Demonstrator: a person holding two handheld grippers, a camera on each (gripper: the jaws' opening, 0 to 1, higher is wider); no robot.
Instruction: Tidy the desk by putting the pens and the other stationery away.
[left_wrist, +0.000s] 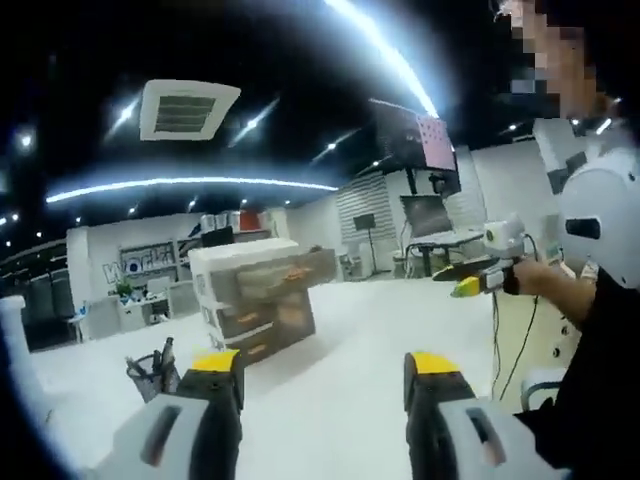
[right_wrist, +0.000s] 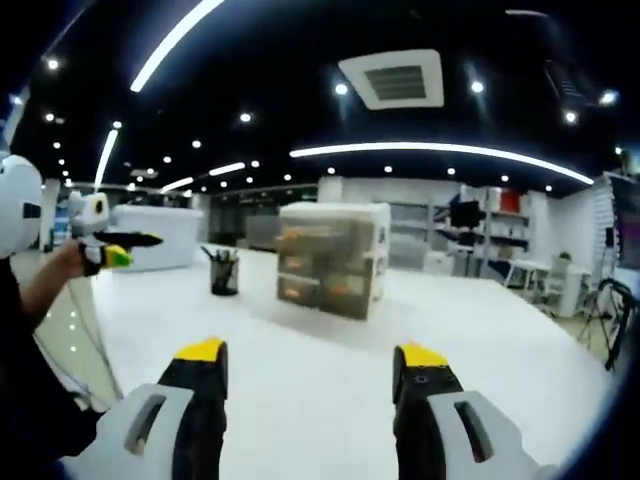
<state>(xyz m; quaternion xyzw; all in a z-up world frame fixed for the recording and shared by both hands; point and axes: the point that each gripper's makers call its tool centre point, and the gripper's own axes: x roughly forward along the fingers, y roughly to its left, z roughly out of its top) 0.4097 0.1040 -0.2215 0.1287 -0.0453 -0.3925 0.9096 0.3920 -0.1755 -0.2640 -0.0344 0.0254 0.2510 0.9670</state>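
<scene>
A translucent drawer unit (left_wrist: 260, 300) with a white top stands on the white desk (left_wrist: 350, 330), its drawers showing orange contents. A black mesh pen cup (left_wrist: 150, 375) with several pens stands to its left. My left gripper (left_wrist: 323, 365) is open above the desk, nothing between its yellow-tipped jaws. In the right gripper view the drawer unit (right_wrist: 335, 260) and pen cup (right_wrist: 224, 272) sit ahead on the desk (right_wrist: 300, 340). My right gripper (right_wrist: 311, 355) is open and empty too. Each gripper shows in the other's view, held in a hand: right (left_wrist: 478, 277), left (right_wrist: 108, 250).
The person (left_wrist: 600, 330) stands at the desk's near edge, forearm (right_wrist: 45, 280) reaching in from the side. Beyond the desk is an open office with shelves (right_wrist: 480, 215), a monitor on a stand (left_wrist: 415, 140), chairs and other tables.
</scene>
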